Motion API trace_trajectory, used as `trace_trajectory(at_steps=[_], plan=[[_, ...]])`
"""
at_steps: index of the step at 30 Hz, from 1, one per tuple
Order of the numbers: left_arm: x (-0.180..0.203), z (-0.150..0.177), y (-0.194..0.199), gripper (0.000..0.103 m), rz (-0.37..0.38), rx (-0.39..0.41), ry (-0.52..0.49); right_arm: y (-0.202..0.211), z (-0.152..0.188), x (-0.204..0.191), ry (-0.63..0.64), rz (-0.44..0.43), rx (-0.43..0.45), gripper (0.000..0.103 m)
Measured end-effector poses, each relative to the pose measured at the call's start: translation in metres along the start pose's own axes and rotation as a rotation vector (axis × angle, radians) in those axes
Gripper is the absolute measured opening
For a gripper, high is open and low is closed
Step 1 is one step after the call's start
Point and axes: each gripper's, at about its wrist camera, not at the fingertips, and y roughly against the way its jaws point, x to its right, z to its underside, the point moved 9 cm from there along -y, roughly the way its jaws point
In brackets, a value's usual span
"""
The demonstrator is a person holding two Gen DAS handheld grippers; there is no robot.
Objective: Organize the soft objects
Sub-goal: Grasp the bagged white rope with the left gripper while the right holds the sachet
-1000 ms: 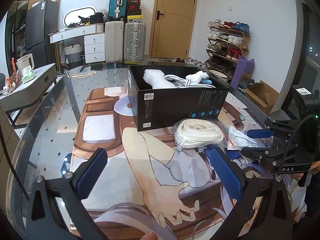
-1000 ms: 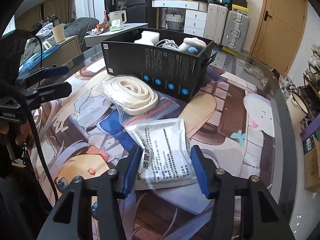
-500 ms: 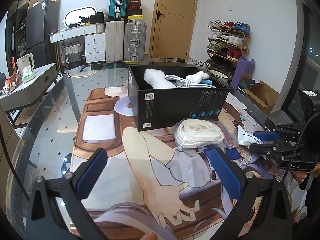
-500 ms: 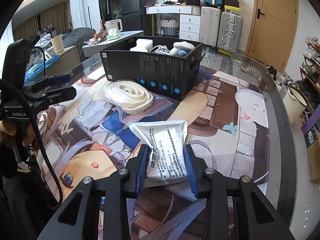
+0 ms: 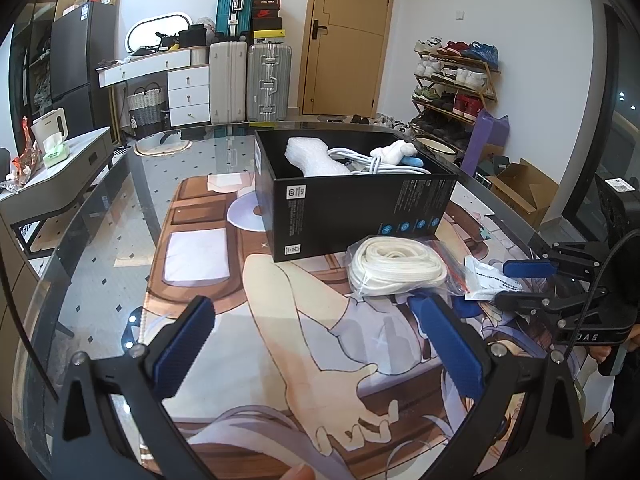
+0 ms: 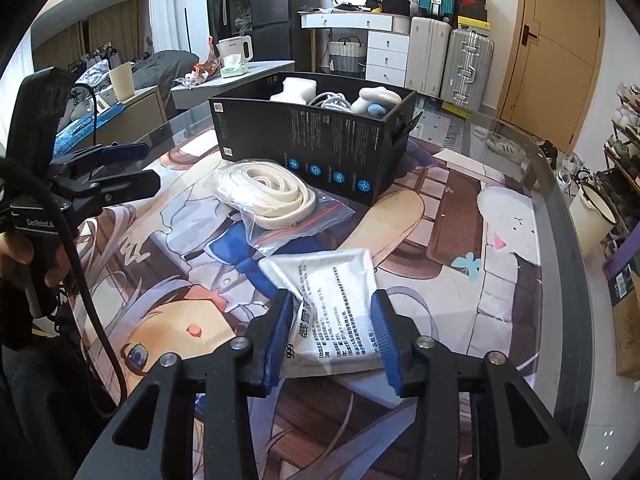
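The right hand-held gripper has the white sachet pack between its blue pads, gripped by its near end; its jaws are opening slightly at this moment, yet the pads still look pressed against the pack's sides, which bulge and crease between them. The pack's long axis runs straight out from the jaws toward the black cardboard box, which stands farther along the worktop toward its far edge, already holding a foam piece, a white cable and a small plush. Between pack and box lies the zip bag of white strapping, just in front of the box's near wall. So the move ahead, as I judge it, is forward and up over that bag and the wall. The left hand-held gripper hangs wide open with nothing in it, off to the left side, nearer the bag than the pack.
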Motion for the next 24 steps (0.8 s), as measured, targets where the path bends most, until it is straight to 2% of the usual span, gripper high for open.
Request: trace_trajectory(at_steps=[1,7,11,16,20,22,24], plan=[[0.0,0.0,0.0,0.103,0.001,0.0,0.0,-0.002,0.0,0.0,0.011,0.01,-0.008,0.048],[0.0,0.0,-0.001,0.103,0.0,-0.002,-0.004,-0.01,-0.002,0.003,0.023,0.015,-0.03,0.055],[0.0,0.001,-0.001,0.103,0.002,-0.005,-0.004,-0.011,-0.007,0.009,0.024,0.024,-0.028,0.057],[0.0,0.001,-0.001,0.103,0.002,-0.006,-0.005,-0.017,-0.006,0.016,0.009,0.021,-0.048,0.073],[0.0,0.002,0.0,0.103,0.001,-0.005,-0.007,-0.02,-0.004,0.018,-0.029,-0.025,-0.044,0.071],[0.0,0.001,-0.002,0.103,0.0,-0.007,-0.009,-0.018,-0.004,0.017,-0.037,-0.032,-0.039,0.052],[0.0,0.002,-0.002,0.103,0.003,-0.008,-0.008,-0.016,-0.004,0.017,-0.049,-0.033,-0.034,0.049]])
